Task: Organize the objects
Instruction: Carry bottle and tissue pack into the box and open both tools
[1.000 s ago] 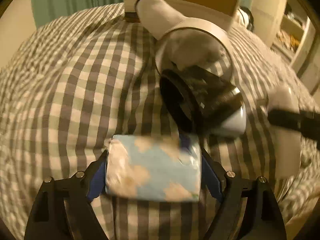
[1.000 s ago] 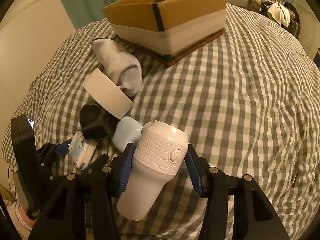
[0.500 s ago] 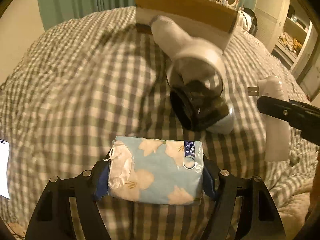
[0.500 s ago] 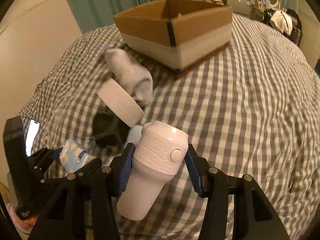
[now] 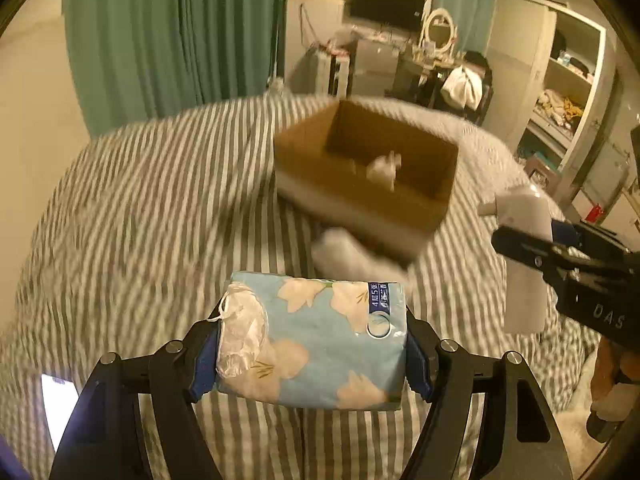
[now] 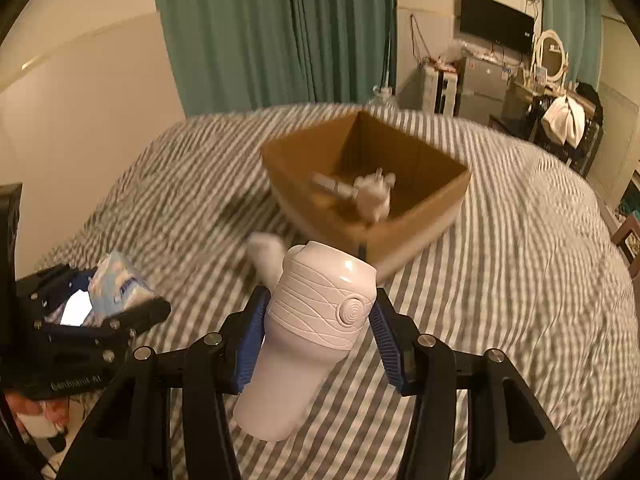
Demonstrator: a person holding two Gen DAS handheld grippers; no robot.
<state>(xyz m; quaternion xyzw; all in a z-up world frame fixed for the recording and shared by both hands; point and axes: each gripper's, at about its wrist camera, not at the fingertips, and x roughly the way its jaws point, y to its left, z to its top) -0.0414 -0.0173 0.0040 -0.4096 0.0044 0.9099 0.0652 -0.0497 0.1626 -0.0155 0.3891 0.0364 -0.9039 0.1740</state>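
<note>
checked bed with cardboard box, white sock

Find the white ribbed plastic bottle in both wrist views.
Left wrist: the white ribbed plastic bottle sits at the right edge, clamped by the right gripper.
Right wrist: bottom centre, between the blue pads.
Shared landmark: the open brown cardboard box on the bed.

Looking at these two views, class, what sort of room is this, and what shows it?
Most likely a bedroom: a bed with a checked cover, a vanity mirror on a cluttered dresser, green curtains, and open wardrobe shelves.
</note>
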